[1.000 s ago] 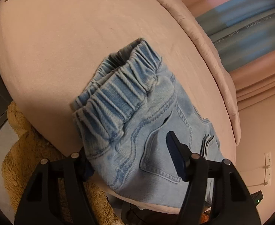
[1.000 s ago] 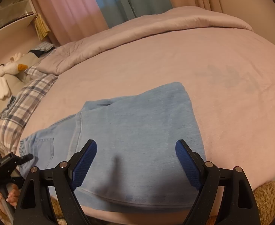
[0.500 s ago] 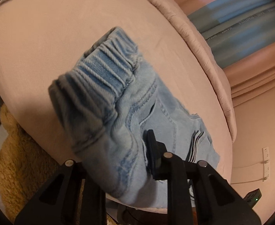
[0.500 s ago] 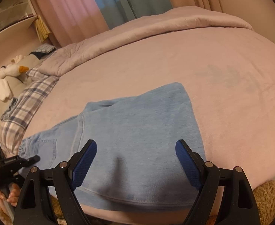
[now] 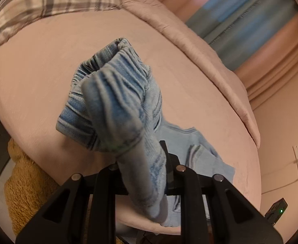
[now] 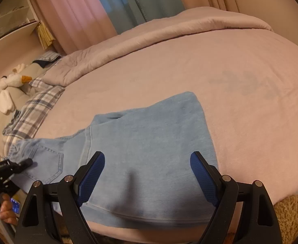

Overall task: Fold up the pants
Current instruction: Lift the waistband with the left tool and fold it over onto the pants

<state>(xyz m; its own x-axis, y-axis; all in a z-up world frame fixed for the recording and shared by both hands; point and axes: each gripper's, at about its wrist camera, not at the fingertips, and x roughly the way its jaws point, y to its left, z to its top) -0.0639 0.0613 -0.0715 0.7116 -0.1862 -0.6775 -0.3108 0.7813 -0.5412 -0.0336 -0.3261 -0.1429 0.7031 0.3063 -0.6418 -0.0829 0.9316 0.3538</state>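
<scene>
Light blue jeans (image 6: 149,140) lie folded on the pink bed (image 6: 240,122). In the left wrist view my left gripper (image 5: 145,174) is shut on the elastic waistband end of the jeans (image 5: 118,101) and holds it lifted above the bed, the bunched denim hanging over the fingers. The rest of the jeans (image 5: 199,154) lies flat behind. In the right wrist view my right gripper (image 6: 147,174) is open and empty, hovering just above the leg end of the jeans near the bed's front edge. The left gripper (image 6: 12,166) shows at the far left there.
A plaid pillow (image 5: 47,2) and a rolled duvet (image 6: 159,38) lie along the far side of the bed. Plush toys (image 6: 8,81) sit beyond the pillow. A brown furry rug (image 5: 26,183) lies on the floor beside the bed. Curtains (image 6: 108,6) hang behind.
My left gripper closed on the waistband and lifted it off the bed, so the denim bunched up. The right gripper has stayed still and open.
</scene>
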